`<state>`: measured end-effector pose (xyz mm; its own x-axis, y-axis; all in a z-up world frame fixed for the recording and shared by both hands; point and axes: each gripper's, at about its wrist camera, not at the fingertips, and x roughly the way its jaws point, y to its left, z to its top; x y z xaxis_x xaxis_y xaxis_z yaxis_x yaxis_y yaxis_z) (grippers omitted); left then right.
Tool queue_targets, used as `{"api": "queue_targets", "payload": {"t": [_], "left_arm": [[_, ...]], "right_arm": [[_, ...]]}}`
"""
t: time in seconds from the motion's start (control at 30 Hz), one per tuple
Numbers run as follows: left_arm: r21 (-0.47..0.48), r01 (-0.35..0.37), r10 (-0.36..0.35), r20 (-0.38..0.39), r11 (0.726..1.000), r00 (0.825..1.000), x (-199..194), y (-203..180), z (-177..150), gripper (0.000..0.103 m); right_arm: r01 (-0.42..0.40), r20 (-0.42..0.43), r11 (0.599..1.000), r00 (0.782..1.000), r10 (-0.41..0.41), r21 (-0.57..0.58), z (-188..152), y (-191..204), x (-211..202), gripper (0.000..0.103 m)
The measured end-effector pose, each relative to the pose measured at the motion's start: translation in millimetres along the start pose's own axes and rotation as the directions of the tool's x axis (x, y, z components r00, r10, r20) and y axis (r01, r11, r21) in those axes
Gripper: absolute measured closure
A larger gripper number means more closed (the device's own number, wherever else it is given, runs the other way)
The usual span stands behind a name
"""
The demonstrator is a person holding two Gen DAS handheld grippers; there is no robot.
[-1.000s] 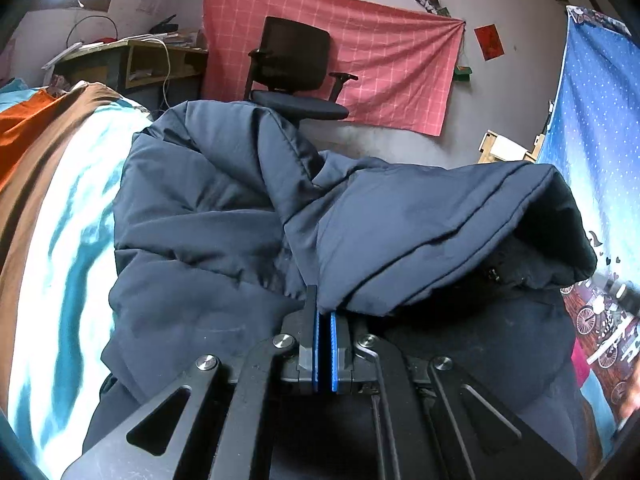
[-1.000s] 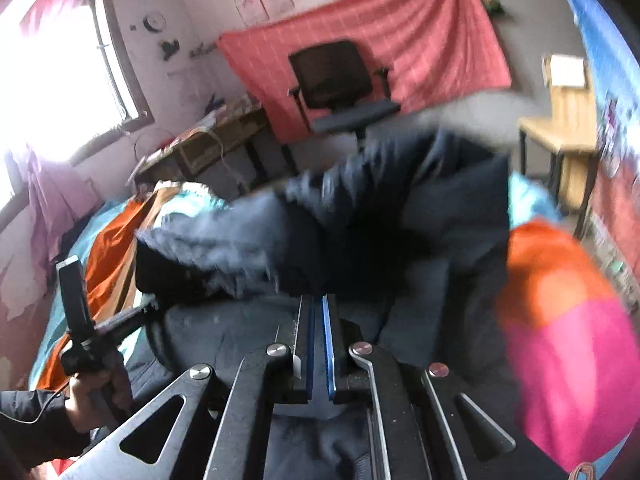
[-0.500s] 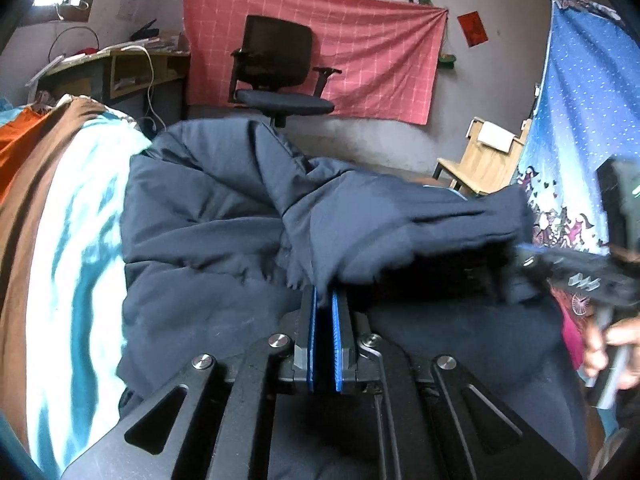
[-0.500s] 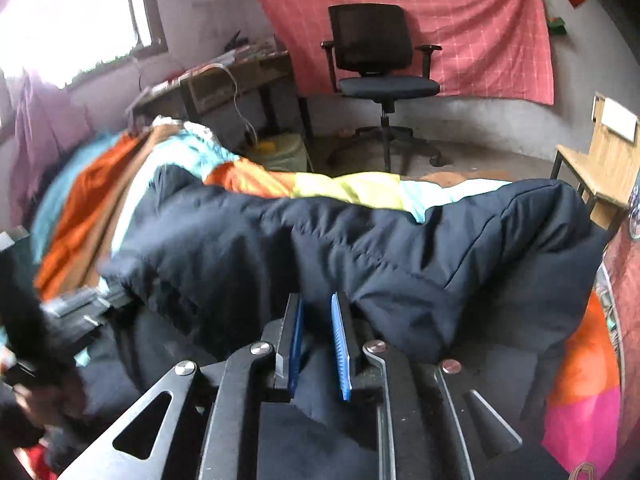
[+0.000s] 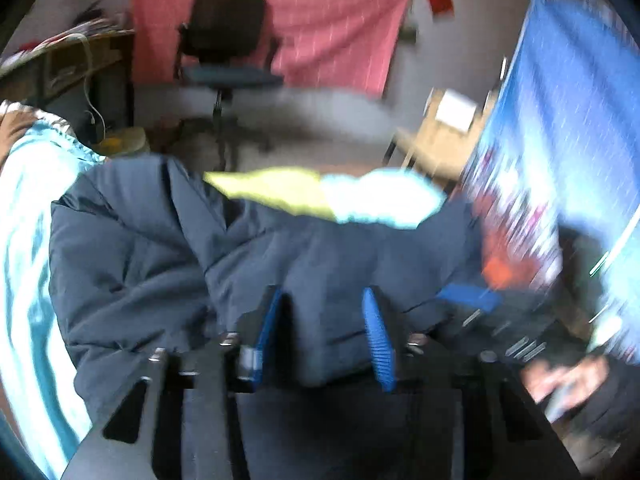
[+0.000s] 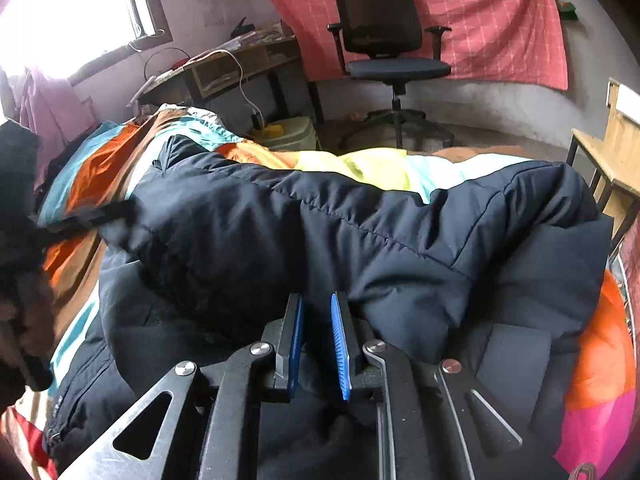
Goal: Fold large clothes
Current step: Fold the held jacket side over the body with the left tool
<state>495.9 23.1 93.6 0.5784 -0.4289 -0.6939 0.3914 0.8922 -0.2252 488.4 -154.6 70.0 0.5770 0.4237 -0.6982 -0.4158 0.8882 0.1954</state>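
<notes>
A dark navy padded jacket point(image 6: 360, 232) lies on a striped bedspread point(image 6: 100, 164), with a sleeve folded across its body. My right gripper point(image 6: 318, 320) is open just above the jacket's near part, nothing between its blue pads. In the blurred left wrist view the jacket point(image 5: 160, 272) fills the middle. My left gripper point(image 5: 322, 312) is open wide over the jacket fabric, holding nothing. The right gripper's blue pad point(image 5: 472, 296) and the person's hand point(image 5: 560, 380) show at the right of that view.
A black office chair point(image 6: 388, 40) stands in front of a red cloth on the wall. A cluttered desk point(image 6: 224, 68) is at the back left, and a wooden chair point(image 6: 612, 136) at the right. A blue curtain point(image 5: 560, 120) hangs on the right.
Both grippers have let go of the jacket and opened. The lifted sleeve has dropped flat across the jacket's body. The left gripper is moving fast, blurring its view.
</notes>
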Motion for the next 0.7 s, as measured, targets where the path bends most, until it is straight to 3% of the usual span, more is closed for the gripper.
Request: {"api": "queue_targets", "payload": {"t": [0.03, 0.13, 0.27, 0.4, 0.53, 0.7], "left_arm": [[0.036, -0.039, 0.041, -0.040, 0.999, 0.998, 11.7, 0.2, -2.3, 0.077], [0.042, -0.073, 0.076, -0.090, 0.996, 0.993, 35.1, 5.8, -3.9, 0.077], [0.032, -0.097, 0.100, -0.126, 0.995, 0.987, 66.3, 14.4, 2.0, 0.078], [0.048, -0.136, 0.140, -0.114, 0.990, 0.983, 94.2, 16.4, 5.9, 0.078], [0.067, -0.167, 0.172, -0.079, 0.984, 0.982, 105.5, 16.4, -1.7, 0.077], [0.053, -0.135, 0.137, -0.029, 0.989, 0.990, 84.0, 19.2, -8.6, 0.078]], "right_arm": [[-0.008, -0.022, 1.000, 1.000, 0.008, 0.001, 3.6, -2.4, 2.7, 0.088], [-0.016, -0.093, 1.000, 0.996, 0.015, -0.010, 11.9, -6.7, 17.3, 0.088], [0.064, -0.146, 0.995, 0.986, -0.075, -0.079, 22.1, -6.0, 49.3, 0.088], [0.088, -0.172, 0.996, 0.981, -0.090, -0.016, 30.0, -22.5, 78.1, 0.088], [0.104, -0.138, 0.994, 0.986, -0.098, 0.039, 25.6, -36.4, 93.3, 0.089], [0.106, -0.092, 0.994, 0.991, -0.102, 0.038, 29.3, -29.4, 64.7, 0.089]]}}
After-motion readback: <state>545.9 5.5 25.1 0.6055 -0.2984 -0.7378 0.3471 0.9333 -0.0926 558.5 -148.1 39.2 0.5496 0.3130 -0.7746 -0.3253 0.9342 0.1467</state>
